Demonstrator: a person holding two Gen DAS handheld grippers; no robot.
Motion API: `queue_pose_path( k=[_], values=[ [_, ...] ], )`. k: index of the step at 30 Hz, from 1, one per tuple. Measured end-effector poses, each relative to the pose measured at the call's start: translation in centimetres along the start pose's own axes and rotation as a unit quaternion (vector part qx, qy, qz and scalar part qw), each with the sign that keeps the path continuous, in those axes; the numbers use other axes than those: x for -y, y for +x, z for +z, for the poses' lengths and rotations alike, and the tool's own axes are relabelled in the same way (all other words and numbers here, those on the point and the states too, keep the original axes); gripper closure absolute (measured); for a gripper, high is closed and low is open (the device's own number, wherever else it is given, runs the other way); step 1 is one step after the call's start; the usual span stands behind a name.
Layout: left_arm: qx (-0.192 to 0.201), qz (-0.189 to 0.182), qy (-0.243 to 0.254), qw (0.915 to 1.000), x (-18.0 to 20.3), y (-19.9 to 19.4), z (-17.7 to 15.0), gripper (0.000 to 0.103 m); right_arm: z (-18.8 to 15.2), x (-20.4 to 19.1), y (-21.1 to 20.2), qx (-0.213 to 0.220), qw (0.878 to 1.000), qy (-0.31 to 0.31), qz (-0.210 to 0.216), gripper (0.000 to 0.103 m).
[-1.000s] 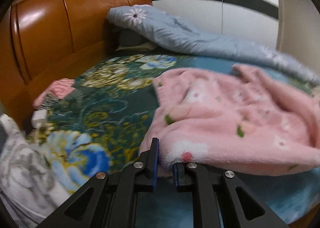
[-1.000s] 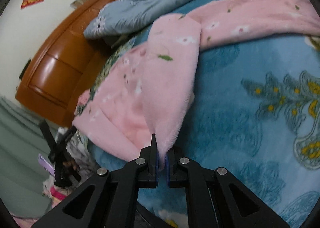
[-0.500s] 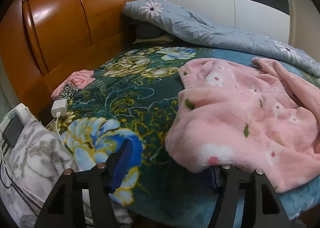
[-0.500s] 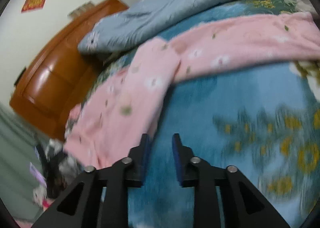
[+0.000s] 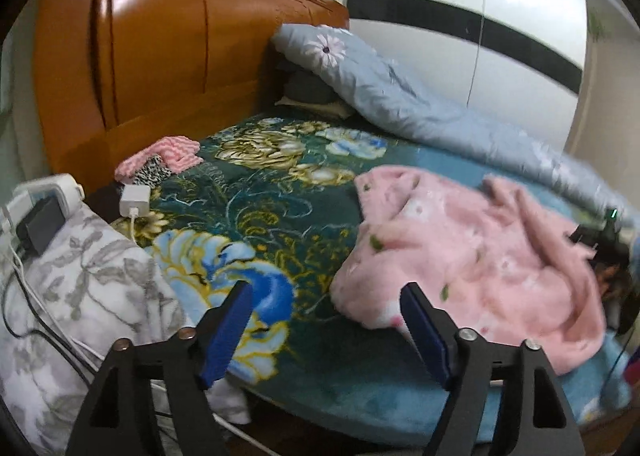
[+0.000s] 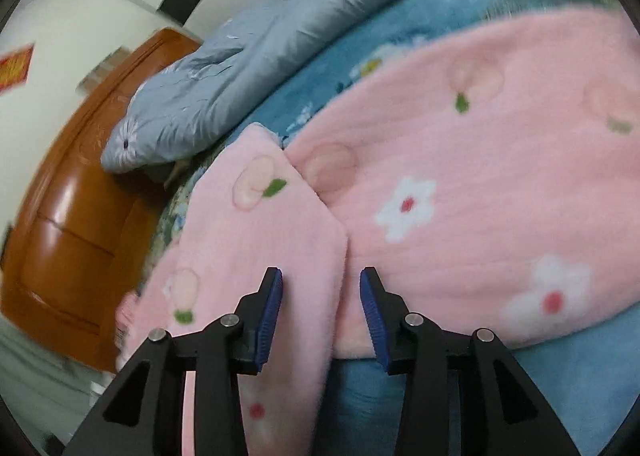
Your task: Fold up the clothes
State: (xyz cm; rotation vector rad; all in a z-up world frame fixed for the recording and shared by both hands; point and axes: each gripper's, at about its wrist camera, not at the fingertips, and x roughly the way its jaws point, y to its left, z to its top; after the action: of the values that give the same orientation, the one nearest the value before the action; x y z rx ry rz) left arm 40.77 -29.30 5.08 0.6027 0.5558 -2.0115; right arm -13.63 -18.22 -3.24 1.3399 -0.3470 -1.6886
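A pink fleece garment (image 5: 472, 256) with flower and peach prints lies crumpled on the floral bed blanket (image 5: 260, 216). My left gripper (image 5: 326, 332) is wide open and empty, just off the garment's near left corner. In the right wrist view the garment (image 6: 460, 176) fills the frame, with a folded flap (image 6: 272, 224) lying over its left part. My right gripper (image 6: 320, 312) is open, its jaws either side of the flap's lower edge, not closed on it. The right gripper also shows at the far right of the left wrist view (image 5: 608, 252).
A wooden headboard (image 5: 152, 52) stands at the back left. A grey-blue quilt (image 5: 400, 104) runs along the far side. A small pink cloth (image 5: 160, 160), a white charger (image 5: 135, 200) and a grey floral pillow (image 5: 80, 288) with cables lie at the left.
Both grippers let go of the pink garment and opened. The left one drew back to the left; the right one moved in over the garment's folded flap.
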Motion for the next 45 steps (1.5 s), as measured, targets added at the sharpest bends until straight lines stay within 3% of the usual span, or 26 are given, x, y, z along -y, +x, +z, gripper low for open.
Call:
queue_pose_path(
  k=[2, 8, 10, 14, 16, 21, 26, 30, 34, 39, 41, 42, 43, 44, 45],
  values=[
    [-0.007, -0.015, -0.01, 0.9998, 0.6, 0.5, 0.1, 0.022, 0.1, -0.5, -0.4, -0.006, 1.0, 0.006, 0.03, 0.098],
    [-0.028, -0.056, 0.012, 0.998, 4.1, 2.2, -0.3, 0.022, 0.6, -2.4, -10.2, 0.076, 0.995, -0.029, 0.06, 0.099],
    [-0.028, -0.063, 0.021, 0.9974, 4.9, 2.3, -0.5, 0.022, 0.5, -2.0, -15.5, 0.129, 0.99, -0.035, 0.053, 0.099],
    [-0.032, -0.076, 0.007, 0.9966, 5.2, 2.8, -0.9, 0.022, -3.3, 0.5, -28.1, 0.264, 0.963, -0.057, -0.021, 0.099],
    [-0.038, -0.081, -0.006, 0.996, 5.0, 3.4, -1.1, 0.022, -5.7, 2.0, -31.5, 0.295, 0.951, -0.058, -0.066, 0.099],
    [-0.067, -0.082, -0.045, 0.9933, 4.4, 5.2, -1.7, 0.022, -11.5, 8.5, -32.2, 0.228, 0.962, -0.001, -0.153, 0.099],
    [-0.102, -0.101, -0.117, 0.9827, 2.9, 7.0, -2.7, 0.022, -12.8, 13.3, -30.8, 0.181, 0.962, 0.079, -0.186, 0.099],
    [-0.118, -0.121, -0.142, 0.9753, 2.9, 8.2, -3.1, 0.022, -12.2, 12.9, -30.1, 0.176, 0.962, 0.07, -0.198, 0.096],
    [-0.138, -0.163, -0.174, 0.9613, 3.0, 9.6, -3.3, 0.022, -11.8, 13.0, -30.8, 0.193, 0.959, 0.072, -0.195, 0.093],
    [-0.153, -0.201, -0.228, 0.9404, 2.4, 11.2, -3.3, 0.023, -10.1, 14.1, -32.4, 0.214, 0.955, 0.066, -0.196, 0.068],
    [-0.152, -0.205, -0.241, 0.9364, 2.2, 11.5, -3.2, 0.024, -9.2, 14.6, -32.6, 0.218, 0.954, 0.062, -0.195, 0.066],
    [-0.15, -0.203, -0.246, 0.9358, 2.0, 11.6, -3.1, 0.029, -8.7, 14.8, -32.8, 0.221, 0.954, 0.059, -0.195, 0.065],
    [-0.146, -0.201, -0.251, 0.9356, 1.9, 11.7, -3.0, 0.045, -8.1, 15.1, -32.3, 0.216, 0.956, 0.058, -0.193, 0.065],
    [-0.144, -0.198, -0.254, 0.9357, 1.7, 11.7, -2.9, 0.071, -7.4, 15.4, -31.5, 0.207, 0.958, 0.056, -0.189, 0.065],
    [-0.142, -0.194, -0.256, 0.9362, 1.6, 11.7, -2.8, 0.079, -6.8, 15.6, -30.6, 0.198, 0.961, 0.056, -0.182, 0.065]
  ],
)
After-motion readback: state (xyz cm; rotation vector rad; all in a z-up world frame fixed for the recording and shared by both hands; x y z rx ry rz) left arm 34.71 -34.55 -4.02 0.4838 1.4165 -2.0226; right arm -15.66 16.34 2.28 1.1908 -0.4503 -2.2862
